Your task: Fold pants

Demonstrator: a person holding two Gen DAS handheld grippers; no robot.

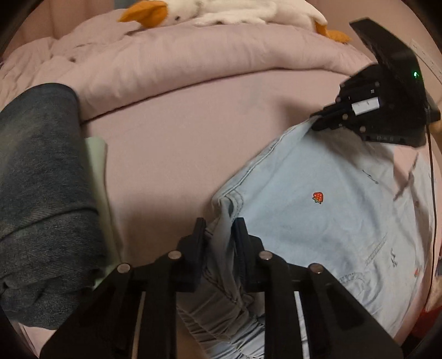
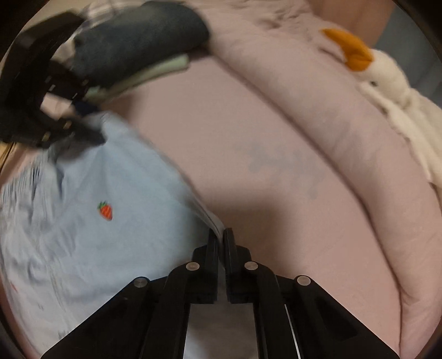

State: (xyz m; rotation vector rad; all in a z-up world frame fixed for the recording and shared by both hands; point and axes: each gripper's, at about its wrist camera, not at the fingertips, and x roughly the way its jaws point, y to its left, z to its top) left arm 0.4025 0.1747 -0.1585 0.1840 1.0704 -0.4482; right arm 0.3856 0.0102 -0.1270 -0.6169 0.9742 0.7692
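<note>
Pants of pale blue denim lay on the pink bed, below the rolled quilt. The left gripper pinched a bunched fold at one corner of them, while the right gripper was clamped nearly shut on the thin hem at another. Folded dark jeans sat at the bed's left edge.

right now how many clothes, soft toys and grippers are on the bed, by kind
Folded clothes stacked at the side: 2, dark denim piece on a pale green piece
Pants being folded: 1, light blue pants
Soft toys: 1, white duck
Grippers: 2, left gripper, right gripper, each shut on the pants
Total: 6
</note>
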